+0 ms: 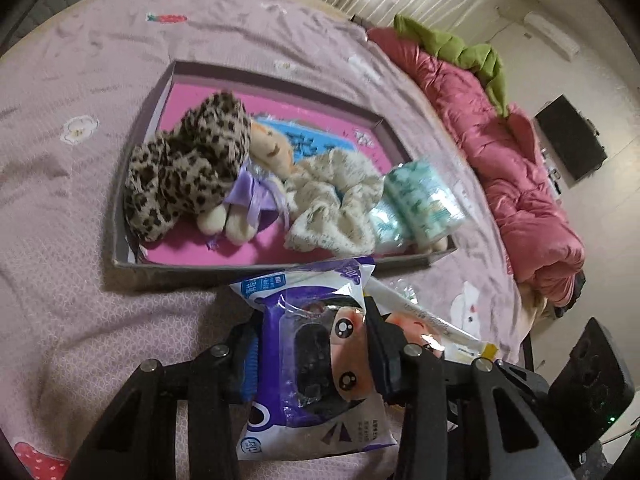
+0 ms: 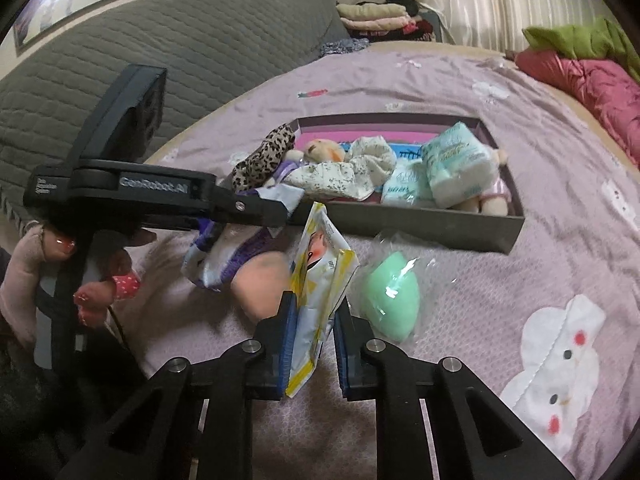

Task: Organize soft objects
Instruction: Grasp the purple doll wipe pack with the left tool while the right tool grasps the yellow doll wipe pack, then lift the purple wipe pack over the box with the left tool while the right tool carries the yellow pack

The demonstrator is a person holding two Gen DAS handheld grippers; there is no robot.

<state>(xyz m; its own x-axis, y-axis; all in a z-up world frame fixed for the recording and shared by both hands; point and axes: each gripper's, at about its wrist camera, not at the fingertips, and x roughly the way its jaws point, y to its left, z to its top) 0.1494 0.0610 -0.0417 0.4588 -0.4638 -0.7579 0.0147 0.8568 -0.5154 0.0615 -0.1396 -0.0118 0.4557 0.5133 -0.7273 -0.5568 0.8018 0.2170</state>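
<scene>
Only right view shows green sponge (image 2: 390, 296), right tool (image 2: 312, 344) pinching yellow packet (image 2: 320, 280), left tool (image 1: 312, 352) clamping purple wipes pack (image 1: 304, 360)

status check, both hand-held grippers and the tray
Left hand-held gripper shut on purple wipes pack. Right pinching yellow pack. Tray crowded, green sponge outside.

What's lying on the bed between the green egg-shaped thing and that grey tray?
Only bare pink bedsheet, seen in the right wrist view: the bagged green sponge lies just short of the grey tray.
</scene>
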